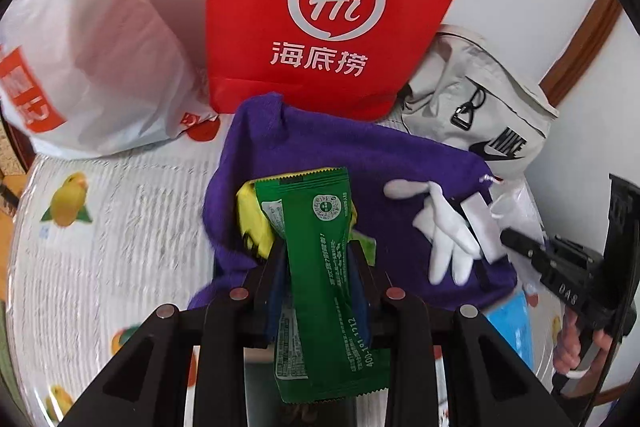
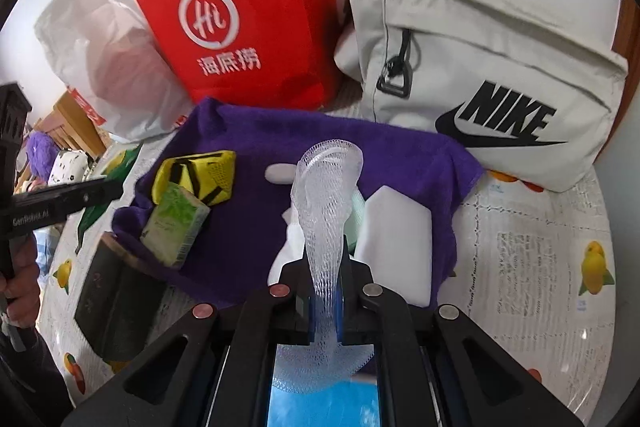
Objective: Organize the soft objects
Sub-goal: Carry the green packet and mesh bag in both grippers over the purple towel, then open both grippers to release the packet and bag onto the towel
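Observation:
My left gripper is shut on a green snack packet and holds it upright over a purple towel. A yellow and black cloth lies on the towel behind it. My right gripper is shut on a white foam net sleeve, which arches above the same towel. A white glove, a white foam block, the yellow cloth and a green tissue pack lie on the towel. The right gripper also shows in the left wrist view.
A red paper bag, a white plastic bag and a beige Nike bag stand at the back against the wall. A dark block lies at the towel's left edge. A fruit-print tablecloth covers the table.

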The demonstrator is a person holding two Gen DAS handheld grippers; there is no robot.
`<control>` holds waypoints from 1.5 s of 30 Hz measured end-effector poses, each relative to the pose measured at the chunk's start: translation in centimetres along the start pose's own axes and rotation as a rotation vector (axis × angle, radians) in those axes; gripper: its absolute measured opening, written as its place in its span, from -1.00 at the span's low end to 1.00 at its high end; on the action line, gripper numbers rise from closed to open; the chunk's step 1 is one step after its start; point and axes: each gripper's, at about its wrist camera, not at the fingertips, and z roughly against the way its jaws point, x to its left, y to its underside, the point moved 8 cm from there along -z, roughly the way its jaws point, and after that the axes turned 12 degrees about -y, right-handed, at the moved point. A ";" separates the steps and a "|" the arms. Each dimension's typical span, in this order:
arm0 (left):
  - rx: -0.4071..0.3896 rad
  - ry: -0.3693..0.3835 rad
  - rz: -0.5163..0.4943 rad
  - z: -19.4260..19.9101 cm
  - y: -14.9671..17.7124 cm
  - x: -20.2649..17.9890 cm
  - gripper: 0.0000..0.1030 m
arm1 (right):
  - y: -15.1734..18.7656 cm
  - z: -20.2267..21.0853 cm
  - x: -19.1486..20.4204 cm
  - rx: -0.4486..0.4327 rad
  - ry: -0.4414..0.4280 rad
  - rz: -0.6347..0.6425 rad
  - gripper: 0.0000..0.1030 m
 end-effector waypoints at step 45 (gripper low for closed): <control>-0.145 -0.113 -0.108 10.6 7.2 -1.3 0.37 | 9.5 9.3 8.3 -0.053 -0.066 0.044 0.20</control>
